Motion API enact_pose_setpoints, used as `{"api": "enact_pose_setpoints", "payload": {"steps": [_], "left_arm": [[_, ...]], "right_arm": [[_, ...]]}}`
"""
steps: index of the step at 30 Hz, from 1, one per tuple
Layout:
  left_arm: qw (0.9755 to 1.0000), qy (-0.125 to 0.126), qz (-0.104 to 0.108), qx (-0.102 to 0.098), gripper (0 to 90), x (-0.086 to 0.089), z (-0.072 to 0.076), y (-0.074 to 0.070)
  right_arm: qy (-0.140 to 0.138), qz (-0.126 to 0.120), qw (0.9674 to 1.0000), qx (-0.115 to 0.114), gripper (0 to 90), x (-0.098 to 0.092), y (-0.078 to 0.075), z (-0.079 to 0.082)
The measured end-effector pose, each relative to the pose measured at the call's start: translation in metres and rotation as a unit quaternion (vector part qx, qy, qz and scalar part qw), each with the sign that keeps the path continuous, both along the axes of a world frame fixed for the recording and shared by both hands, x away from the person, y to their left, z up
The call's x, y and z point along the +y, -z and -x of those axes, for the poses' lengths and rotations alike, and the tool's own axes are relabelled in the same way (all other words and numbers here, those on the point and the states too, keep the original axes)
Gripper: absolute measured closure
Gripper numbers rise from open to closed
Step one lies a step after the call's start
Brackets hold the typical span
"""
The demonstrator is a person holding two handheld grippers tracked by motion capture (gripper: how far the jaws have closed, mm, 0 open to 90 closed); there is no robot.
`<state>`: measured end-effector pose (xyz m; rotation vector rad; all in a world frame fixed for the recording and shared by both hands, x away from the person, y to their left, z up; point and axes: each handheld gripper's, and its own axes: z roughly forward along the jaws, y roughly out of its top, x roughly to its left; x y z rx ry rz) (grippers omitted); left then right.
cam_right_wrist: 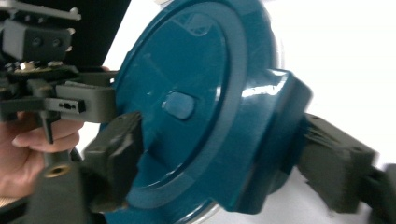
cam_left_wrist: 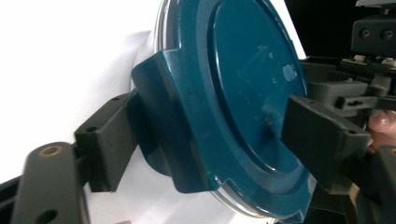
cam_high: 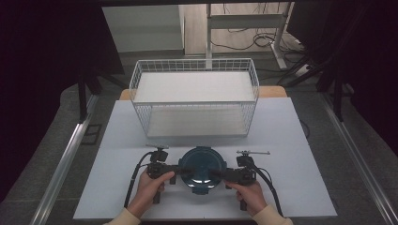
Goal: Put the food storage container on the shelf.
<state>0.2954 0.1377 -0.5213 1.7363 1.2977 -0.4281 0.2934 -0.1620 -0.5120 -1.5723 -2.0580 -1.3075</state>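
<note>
A round container with a dark teal lid (cam_high: pixel 200 164) sits on the white table near its front edge. My left gripper (cam_high: pixel 185 172) reaches in from the left and my right gripper (cam_high: pixel 217 174) from the right, each held in a hand. In the left gripper view the lid (cam_left_wrist: pixel 243 84) stands between my left gripper's (cam_left_wrist: pixel 210 144) jaws: one pad lies against the side clip (cam_left_wrist: pixel 163 116), the other on the lid's top. In the right gripper view my right gripper (cam_right_wrist: pixel 229 158) clamps the opposite clip (cam_right_wrist: pixel 275 116) the same way, across the lid (cam_right_wrist: pixel 187 70).
A white wire basket (cam_high: pixel 195 131) with a white liner stands behind the container at the table's middle and back. Bare white tabletop (cam_high: pixel 291 140) lies to either side. Desk legs and cables are on the floor beyond.
</note>
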Motion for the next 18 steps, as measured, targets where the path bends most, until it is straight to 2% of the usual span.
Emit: {"api": "enact_pose_setpoints", "payload": {"steps": [1,2,4,6,7,10,11,14,18], "left_arm": [[1.0000,0.001,0.002,0.003,20.7,-0.002,0.000,0.001],[1.0000,0.000,0.003,0.004,20.3,-0.002,0.000,0.001],[1.0000,-0.003,0.004,0.004,20.3,-0.002,0.001,0.002],[0.9996,-0.014,0.015,0.019,20.2,-0.002,0.001,0.004],[0.9996,-0.016,0.014,0.020,20.7,-0.002,0.002,0.003],[0.9995,-0.017,0.011,0.022,23.3,-0.001,0.003,0.001],[0.9993,-0.022,0.015,0.026,24.1,0.001,0.003,0.001],[0.9993,-0.023,0.016,0.025,26.5,0.002,0.005,0.000],[0.9996,-0.025,0.008,0.010,28.4,0.002,0.011,-0.005]], "right_arm": [[0.011,-0.014,0.9998,0.013,22.7,-0.002,0.003,0.000],[0.013,-0.016,0.9996,0.016,23.1,-0.002,0.003,0.001],[0.015,-0.016,0.9996,0.016,23.8,-0.002,0.003,0.002],[0.017,-0.017,0.9996,0.017,25.9,-0.003,0.002,0.002],[0.017,-0.020,0.9995,0.020,27.4,-0.005,0.002,0.001],[0.023,-0.031,0.9989,0.028,30.5,-0.008,0.003,0.000],[0.032,-0.042,0.9980,0.035,32.8,-0.010,0.003,0.000],[0.036,-0.046,0.9977,0.035,34.1,-0.011,0.003,0.001],[0.037,-0.047,0.9979,0.027,35.9,-0.011,0.000,0.005]]}}
